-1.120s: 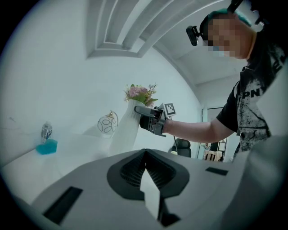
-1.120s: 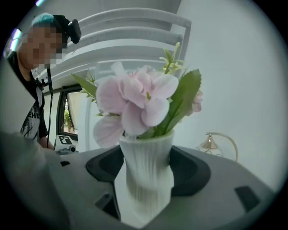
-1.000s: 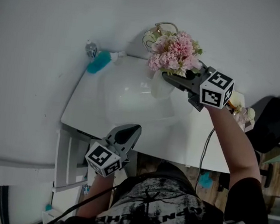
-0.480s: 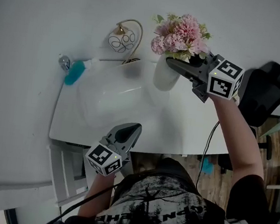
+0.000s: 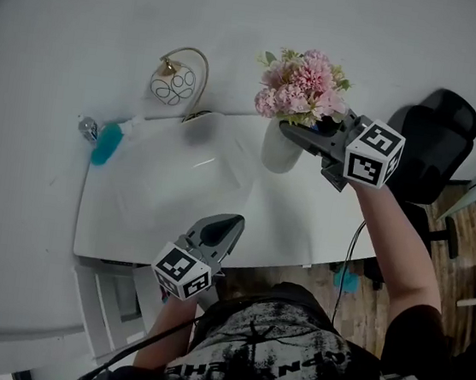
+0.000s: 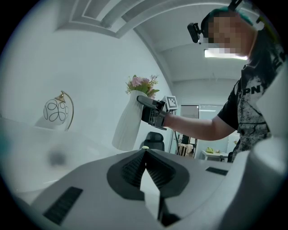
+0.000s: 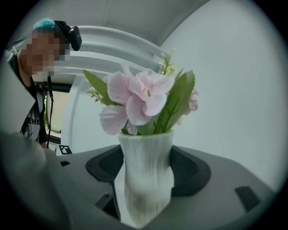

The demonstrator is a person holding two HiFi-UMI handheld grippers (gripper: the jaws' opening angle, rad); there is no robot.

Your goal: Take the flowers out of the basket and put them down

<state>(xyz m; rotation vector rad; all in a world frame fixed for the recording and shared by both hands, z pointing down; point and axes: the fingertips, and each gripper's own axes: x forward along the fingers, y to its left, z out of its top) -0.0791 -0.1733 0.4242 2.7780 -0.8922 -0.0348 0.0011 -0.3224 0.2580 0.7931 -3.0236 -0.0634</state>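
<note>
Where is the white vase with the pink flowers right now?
In the head view the white vase is clamped in the right gripper near the far right corner of the white table, with the gold wire ornament to its left.

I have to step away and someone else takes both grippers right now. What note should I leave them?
The right gripper is shut on the white ribbed vase that holds the pink flowers, upright at the far right of the white table.
The left gripper is shut and empty, low at the table's near edge.
A gold wire stand sits at the table's back left, apart from the vase.
Done: the flowers are in hand, with nothing around the vase.
Left: set the vase down and open the jaws. I cannot tell whether its base already touches the table.
</note>
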